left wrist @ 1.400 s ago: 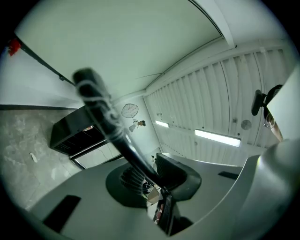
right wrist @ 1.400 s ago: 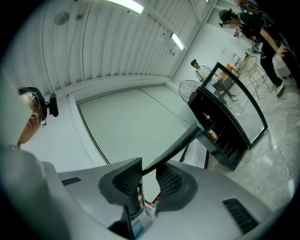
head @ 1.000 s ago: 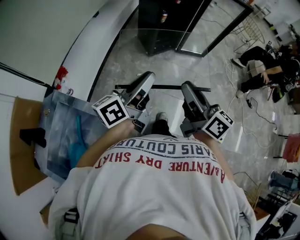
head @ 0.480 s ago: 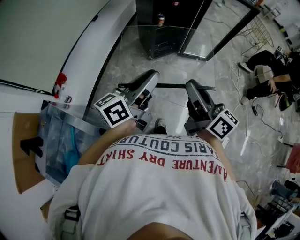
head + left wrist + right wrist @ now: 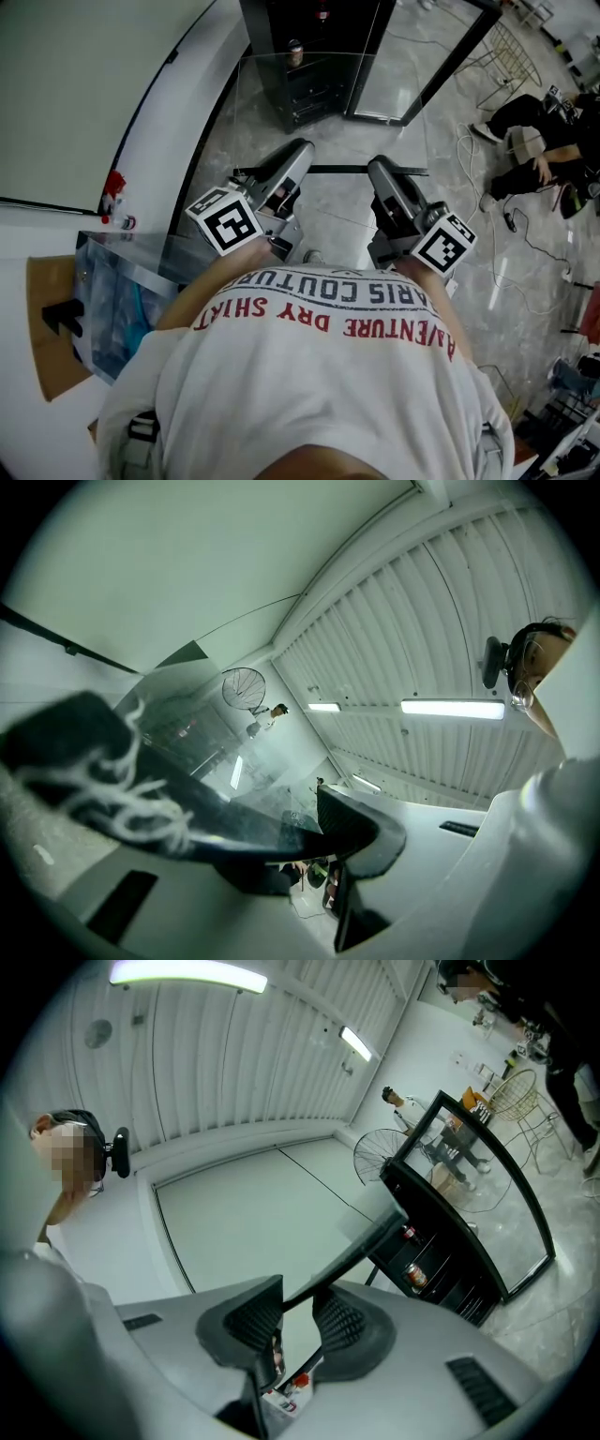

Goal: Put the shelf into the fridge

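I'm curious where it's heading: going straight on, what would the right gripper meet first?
Probably the open black fridge; the glass shelf the right gripper holds would touch first. Depth unclear.

A grey marble floor [image 5: 469, 225] filled the frame's middle. On it, the open black fridge [image 5: 272, 23] stood at top centre, and a person [image 5: 520, 117] sat at upper right.

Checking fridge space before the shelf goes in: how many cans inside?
2: the lower can just beyond the glass shelf's far edge; the upper can a level above. More may be hidden.
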`<state>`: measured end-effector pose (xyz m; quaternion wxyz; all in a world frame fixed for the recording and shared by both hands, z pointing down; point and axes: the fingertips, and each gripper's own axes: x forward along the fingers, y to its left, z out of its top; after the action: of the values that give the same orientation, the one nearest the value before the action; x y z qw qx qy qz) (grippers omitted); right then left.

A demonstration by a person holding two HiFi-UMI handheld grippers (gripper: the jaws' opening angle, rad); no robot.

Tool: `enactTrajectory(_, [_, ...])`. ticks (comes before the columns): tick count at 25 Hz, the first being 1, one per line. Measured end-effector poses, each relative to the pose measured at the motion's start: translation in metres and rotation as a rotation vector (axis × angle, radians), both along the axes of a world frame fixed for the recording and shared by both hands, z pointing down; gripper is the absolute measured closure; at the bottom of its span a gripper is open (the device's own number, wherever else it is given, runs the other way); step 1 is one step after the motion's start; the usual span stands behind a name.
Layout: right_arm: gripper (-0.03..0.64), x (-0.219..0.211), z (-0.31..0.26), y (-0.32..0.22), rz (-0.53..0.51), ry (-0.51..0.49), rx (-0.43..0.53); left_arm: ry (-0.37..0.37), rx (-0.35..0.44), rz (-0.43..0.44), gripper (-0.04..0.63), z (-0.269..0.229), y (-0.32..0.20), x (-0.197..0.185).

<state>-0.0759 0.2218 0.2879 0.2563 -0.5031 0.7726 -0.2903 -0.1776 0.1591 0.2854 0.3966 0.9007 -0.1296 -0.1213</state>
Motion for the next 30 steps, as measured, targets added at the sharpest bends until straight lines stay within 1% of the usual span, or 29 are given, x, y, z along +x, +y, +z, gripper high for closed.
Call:
enactTrajectory(4, [0.517, 0.022, -0.001, -0.006, 0.001, 0.0, 0.012, -0.011, 0.019, 0.009, 0.485, 0.0, -0.006, 0.023])
enactTrajectory(8, [0.517, 0.04, -0.005, -0.01, 0.005, 0.003, 0.026, -0.006, 0.026, 0.017, 0.483, -0.003, -0.011, 0.042])
enactTrajectory(11, [0.517, 0.047, -0.009, -0.014, 0.003, 0.016, 0.042, -0.01, 0.042, 0.021, 0.482, -0.005, -0.014, 0.051])
enactTrajectory(14, [0.517, 0.053, -0.004, -0.016, 0.019, -0.009, 0.028, -0.014, 0.059, 0.027, 0.48, -0.005, -0.018, 0.056])
enactTrajectory(16, [0.518, 0.056, -0.002, -0.02, 0.022, -0.008, 0.029, -0.017, 0.063, 0.031, 0.48, -0.004, -0.022, 0.059])
enactTrajectory(20, [0.518, 0.059, 0.0, -0.032, 0.02, 0.005, 0.032, -0.027, 0.059, 0.039, 0.479, 0.002, -0.034, 0.064])
enactTrajectory(23, [0.517, 0.065, 0.009, -0.044, 0.031, -0.011, 0.01, -0.028, 0.046, 0.041, 0.479, 0.009, -0.046, 0.069])
enactTrajectory(30, [0.517, 0.098, 0.018, -0.086, 0.032, -0.019, -0.018, -0.048, 0.016, 0.033, 0.479, 0.019, -0.089, 0.102])
